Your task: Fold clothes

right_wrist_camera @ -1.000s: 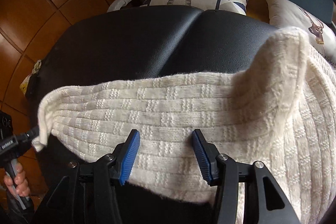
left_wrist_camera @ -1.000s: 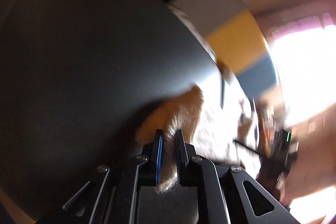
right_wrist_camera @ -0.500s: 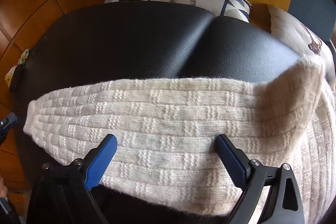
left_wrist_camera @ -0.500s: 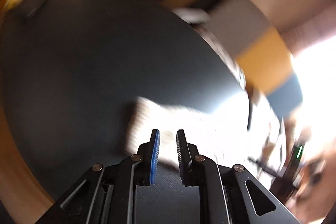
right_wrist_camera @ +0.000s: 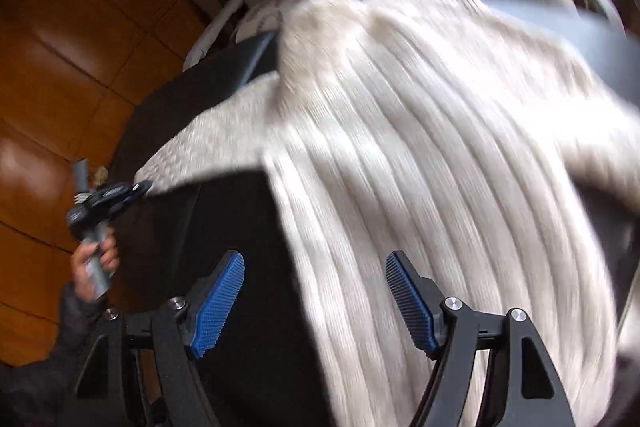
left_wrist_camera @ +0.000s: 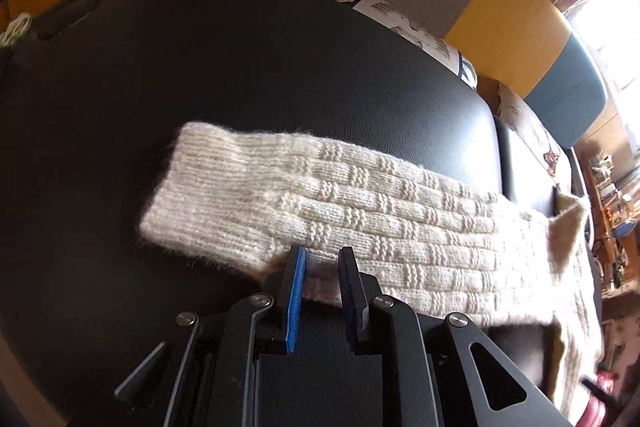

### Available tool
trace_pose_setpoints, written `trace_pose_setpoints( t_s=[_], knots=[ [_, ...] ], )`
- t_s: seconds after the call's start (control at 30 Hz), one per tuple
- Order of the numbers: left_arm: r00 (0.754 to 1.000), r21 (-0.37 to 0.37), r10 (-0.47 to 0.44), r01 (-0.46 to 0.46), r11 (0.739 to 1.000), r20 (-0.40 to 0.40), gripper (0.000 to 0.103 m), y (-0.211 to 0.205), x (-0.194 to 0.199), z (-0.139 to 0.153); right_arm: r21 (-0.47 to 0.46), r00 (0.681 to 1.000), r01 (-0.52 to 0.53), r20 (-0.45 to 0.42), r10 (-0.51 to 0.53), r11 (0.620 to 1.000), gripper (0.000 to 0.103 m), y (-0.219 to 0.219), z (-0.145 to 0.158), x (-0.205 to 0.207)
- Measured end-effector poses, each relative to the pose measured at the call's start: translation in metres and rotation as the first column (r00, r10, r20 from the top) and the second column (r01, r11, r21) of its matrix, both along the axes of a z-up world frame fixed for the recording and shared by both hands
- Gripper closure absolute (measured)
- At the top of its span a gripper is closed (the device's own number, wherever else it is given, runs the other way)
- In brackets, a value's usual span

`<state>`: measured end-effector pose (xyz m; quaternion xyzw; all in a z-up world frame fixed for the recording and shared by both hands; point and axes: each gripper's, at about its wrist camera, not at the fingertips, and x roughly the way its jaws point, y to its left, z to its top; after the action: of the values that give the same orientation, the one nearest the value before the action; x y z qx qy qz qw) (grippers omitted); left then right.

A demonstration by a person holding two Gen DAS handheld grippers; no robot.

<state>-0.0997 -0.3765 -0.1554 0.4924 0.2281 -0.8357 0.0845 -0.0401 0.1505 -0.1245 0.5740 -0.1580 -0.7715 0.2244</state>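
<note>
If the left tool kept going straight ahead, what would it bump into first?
Probably the cream knitted sleeve. The left tool sits right at its near edge, fingers slightly apart, with black cushion beyond.

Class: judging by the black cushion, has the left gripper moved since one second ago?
Yes. The left gripper has backed off the sleeve, now flat on the black cushion.

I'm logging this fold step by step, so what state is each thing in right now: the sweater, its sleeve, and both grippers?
Cream knit sweater: spread over the black leather seat, not folded up.
Sleeve: stretched out flat across the seat, cuff end free.
Left gripper: jaws slightly apart at the sleeve's near edge, not clamped on it.
Right gripper: jaws wide open over the sweater body, holding nothing; view motion-blurred.
</note>
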Motion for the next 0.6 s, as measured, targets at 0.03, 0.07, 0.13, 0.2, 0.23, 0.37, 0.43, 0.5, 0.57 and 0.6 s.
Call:
trace_pose_setpoints(
  t_s=[0.03,0.07,0.13,0.2,0.23,0.37,0.43,0.5,0.57,0.6],
  knots=[
    [1.000,-0.012,0.004,-0.004,1.000,0.003,0.085,-0.003,-0.008,-0.002,-0.022,0.999,0.012,0.039,-0.011,1.000,0.028,0.011,-0.009,0.014],
    [1.000,-0.029,0.006,-0.005,1.000,0.011,0.085,-0.002,-0.016,-0.002,-0.038,0.998,0.023,0.063,-0.021,0.999,0.028,0.018,-0.017,0.026],
    [0.999,-0.041,0.033,-0.032,0.999,0.036,0.085,-0.006,-0.026,0.007,-0.051,0.997,0.040,0.061,-0.037,0.998,0.026,0.019,-0.028,0.045],
    [0.999,-0.001,0.037,-0.037,0.999,-0.023,0.085,0.002,-0.017,0.029,-0.099,0.996,0.059,0.066,-0.052,0.993,0.025,0.018,-0.031,0.054],
    [0.997,0.016,0.013,-0.012,1.000,-0.070,0.085,0.013,-0.008,0.041,-0.134,0.996,0.064,0.070,-0.055,0.989,0.025,0.016,-0.032,0.055],
    [0.962,0.154,-0.220,0.245,0.957,-0.163,0.085,0.098,0.028,0.063,-0.213,0.998,0.060,0.044,-0.052,0.975,0.026,0.017,-0.022,0.059],
    [0.921,0.265,-0.364,0.389,0.882,-0.140,0.085,0.156,0.037,0.049,-0.241,0.997,0.078,0.009,-0.078,0.967,0.026,0.031,-0.010,0.064],
    [0.875,0.370,-0.471,0.475,0.798,-0.106,0.085,0.210,0.051,0.030,-0.232,0.993,0.107,-0.025,-0.116,0.967,0.026,0.050,0.002,0.072],
    [0.834,0.485,-0.546,0.508,0.712,-0.072,0.085,0.257,0.065,0.010,-0.234,0.987,0.144,-0.043,-0.158,0.962,0.026,0.072,0.010,0.082],
    [0.821,0.523,-0.568,0.510,0.683,-0.058,0.085,0.274,0.076,0.005,-0.236,0.983,0.163,-0.047,-0.179,0.958,0.026,0.085,0.012,0.087]
  ],
)
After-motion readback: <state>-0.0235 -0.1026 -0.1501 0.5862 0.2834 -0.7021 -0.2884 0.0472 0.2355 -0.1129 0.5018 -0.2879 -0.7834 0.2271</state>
